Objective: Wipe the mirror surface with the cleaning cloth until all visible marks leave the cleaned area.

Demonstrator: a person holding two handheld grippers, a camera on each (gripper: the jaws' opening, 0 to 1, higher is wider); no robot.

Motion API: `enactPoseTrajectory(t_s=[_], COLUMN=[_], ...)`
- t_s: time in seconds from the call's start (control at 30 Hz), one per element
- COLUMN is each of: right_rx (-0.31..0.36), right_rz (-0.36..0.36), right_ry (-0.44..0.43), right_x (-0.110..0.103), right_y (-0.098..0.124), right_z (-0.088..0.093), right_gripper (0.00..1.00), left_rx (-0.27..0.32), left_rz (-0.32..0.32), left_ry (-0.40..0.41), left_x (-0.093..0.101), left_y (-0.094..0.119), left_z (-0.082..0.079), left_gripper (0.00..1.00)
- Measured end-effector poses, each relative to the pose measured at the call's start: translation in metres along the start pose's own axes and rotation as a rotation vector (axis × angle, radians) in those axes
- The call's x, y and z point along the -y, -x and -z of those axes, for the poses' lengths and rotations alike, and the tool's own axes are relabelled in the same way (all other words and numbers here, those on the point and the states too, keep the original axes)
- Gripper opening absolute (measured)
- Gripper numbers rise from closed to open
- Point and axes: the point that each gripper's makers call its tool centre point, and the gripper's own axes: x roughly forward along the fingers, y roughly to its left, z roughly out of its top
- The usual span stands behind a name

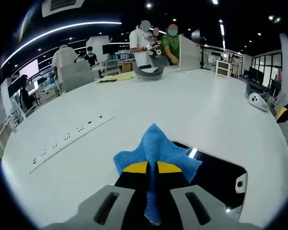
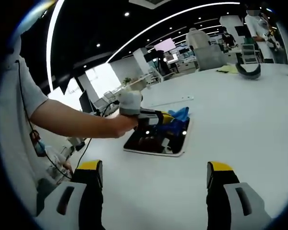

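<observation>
Both grippers show: the left gripper [image 1: 152, 167] clamps the blue cloth [image 1: 156, 151] over the mirror [image 2: 158, 139], while the right gripper [image 2: 153, 175] hangs wide open above the white table [image 2: 240, 110].

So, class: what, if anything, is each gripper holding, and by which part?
The left gripper holds the blue cleaning cloth, pinched at a bunched fold near its middle, above the mirror. The right gripper is open, holding nothing.

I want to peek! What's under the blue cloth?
The blue cloth lies on the dark mirror, pinched by the left gripper. The covered glass is hidden, so any marks there cannot be seen.
</observation>
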Motion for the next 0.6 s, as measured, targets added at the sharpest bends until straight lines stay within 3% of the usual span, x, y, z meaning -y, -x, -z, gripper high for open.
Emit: enactPoseTrajectory(t_s=[0.6], right_rx=[0.003], right_rz=[0.018], right_ry=[-0.018], right_x=[0.006], right_y=[0.003], right_z=[0.005], right_gripper=[0.88], left_rx=[0.011], left_rz=[0.032], left_ry=[-0.011], left_x=[0.012], left_y=[-0.014], left_z=[-0.008], left_gripper=[0.03])
